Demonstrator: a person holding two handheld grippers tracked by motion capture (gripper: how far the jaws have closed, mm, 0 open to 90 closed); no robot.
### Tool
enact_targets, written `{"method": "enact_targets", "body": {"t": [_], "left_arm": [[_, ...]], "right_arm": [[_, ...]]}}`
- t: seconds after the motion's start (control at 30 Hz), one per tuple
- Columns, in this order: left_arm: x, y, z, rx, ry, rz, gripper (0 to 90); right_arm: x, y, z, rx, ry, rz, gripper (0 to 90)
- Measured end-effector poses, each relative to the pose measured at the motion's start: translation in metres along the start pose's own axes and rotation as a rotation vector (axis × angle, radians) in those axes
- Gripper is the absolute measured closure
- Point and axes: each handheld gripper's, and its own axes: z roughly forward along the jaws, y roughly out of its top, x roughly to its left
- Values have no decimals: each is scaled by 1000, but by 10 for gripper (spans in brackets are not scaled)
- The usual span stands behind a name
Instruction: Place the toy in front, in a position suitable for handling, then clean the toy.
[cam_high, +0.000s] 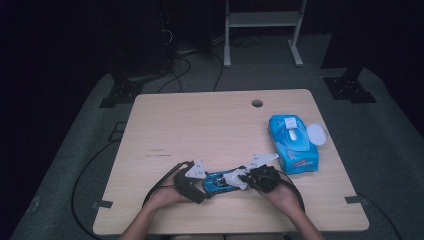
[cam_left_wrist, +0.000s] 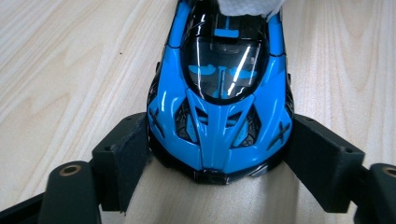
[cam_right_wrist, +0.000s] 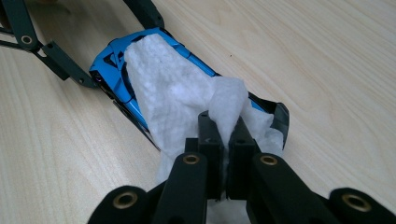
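A glossy blue toy car (cam_left_wrist: 219, 100) sits near the front edge of the wooden surface (cam_high: 200, 120), its nose clamped between the left gripper (cam_left_wrist: 217, 154) fingers, spread to the car's width. The right gripper (cam_right_wrist: 223, 140), fingers closed tight, pinches a soft white wipe (cam_right_wrist: 177, 93) draped over the car's body. The hard, slick shell likely slips unless held by its sides.

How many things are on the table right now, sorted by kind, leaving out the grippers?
Toy car, blue: 1
Wet wipe, white, draped over the car: 1
Wipes pack, blue, lid open: 1
Total: 3
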Motion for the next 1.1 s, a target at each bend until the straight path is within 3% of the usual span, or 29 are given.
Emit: {"method": "enact_targets", "body": {"t": [0.2, 0.33, 0.5, 0.7, 0.93, 1.0, 1.1], "left_arm": [[0, 0, 0, 3, 3, -2, 245], [0, 1, 0, 5, 4, 2, 244], [-1, 1, 1, 0, 10, -5, 244], [-2, 1, 0, 7, 25, 5, 249], [-3, 4, 3, 1, 24, 1, 249], [-2, 4, 3, 3, 23, 2, 249], [-2, 5, 3, 5, 24, 1, 250]], "right_arm": [[2, 0, 0, 3, -15, -4, 870], [9, 3, 1, 2, -40, -40, 870], [17, 10, 7, -28, -13, -55, 870], [29, 18, 14, -51, -6, -109, 869], [10, 7, 5, -32, -10, -56, 870], [12, 7, 5, -30, -21, -57, 870], [22, 14, 11, -53, 11, -79, 870]]}}
